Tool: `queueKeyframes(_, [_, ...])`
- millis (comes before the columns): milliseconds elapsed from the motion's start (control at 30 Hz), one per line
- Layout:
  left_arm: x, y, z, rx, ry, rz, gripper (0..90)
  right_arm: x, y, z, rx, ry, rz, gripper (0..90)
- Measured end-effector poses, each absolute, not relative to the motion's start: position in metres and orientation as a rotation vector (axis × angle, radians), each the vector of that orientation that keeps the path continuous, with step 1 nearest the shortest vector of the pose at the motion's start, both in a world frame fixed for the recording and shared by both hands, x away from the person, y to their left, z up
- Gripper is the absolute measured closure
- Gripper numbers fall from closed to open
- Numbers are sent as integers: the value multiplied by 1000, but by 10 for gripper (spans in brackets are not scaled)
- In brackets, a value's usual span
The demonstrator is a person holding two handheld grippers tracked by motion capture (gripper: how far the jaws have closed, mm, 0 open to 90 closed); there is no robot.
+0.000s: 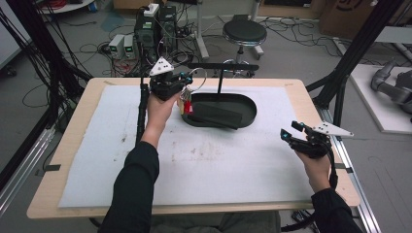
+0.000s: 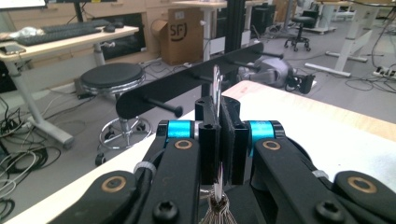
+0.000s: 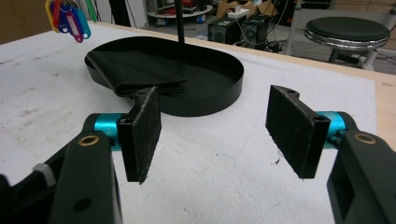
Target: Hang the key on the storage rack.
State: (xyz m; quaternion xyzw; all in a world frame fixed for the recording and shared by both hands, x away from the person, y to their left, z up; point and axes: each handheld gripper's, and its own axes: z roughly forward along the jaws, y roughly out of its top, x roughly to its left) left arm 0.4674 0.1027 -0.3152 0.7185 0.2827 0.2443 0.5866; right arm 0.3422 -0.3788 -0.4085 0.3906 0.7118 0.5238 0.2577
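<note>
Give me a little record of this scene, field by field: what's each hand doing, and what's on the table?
Left tongs: shut on a metal key ring, tags hanging below
Right tongs: open, nothing between them, above the white mat
Rack: black bar with pegs on a post, standing in an oval black tray
In the tray: a folded black sheet
Likely aim: hanging the keys on a peg
</note>
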Motion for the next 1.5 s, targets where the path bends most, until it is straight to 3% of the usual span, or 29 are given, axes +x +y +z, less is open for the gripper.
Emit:
queueKeyframes(833, [487, 113, -334, 1672, 787, 566, 861, 343, -378, -409, 1061, 1940, 1418, 367])
queueKeyframes(1133, [489, 109, -337, 1719, 848, 623, 849, 342, -377, -409, 1063, 1942, 1418, 367])
queueKeyframes(1300, [484, 108, -338, 1730, 866, 663, 793, 342, -377, -409, 1062, 1943, 1419, 367])
queueKeyframes(1333, [483, 108, -338, 1729, 872, 671, 736, 343, -377, -409, 1059, 1943, 1417, 367])
queueKeyframes(1400, [479, 110, -338, 1724, 880, 678, 713, 343, -377, -409, 1059, 1944, 1417, 367])
queueKeyframes(1500, [472, 111, -337, 1721, 891, 683, 538, 343, -377, -409, 1058, 1946, 1413, 367])
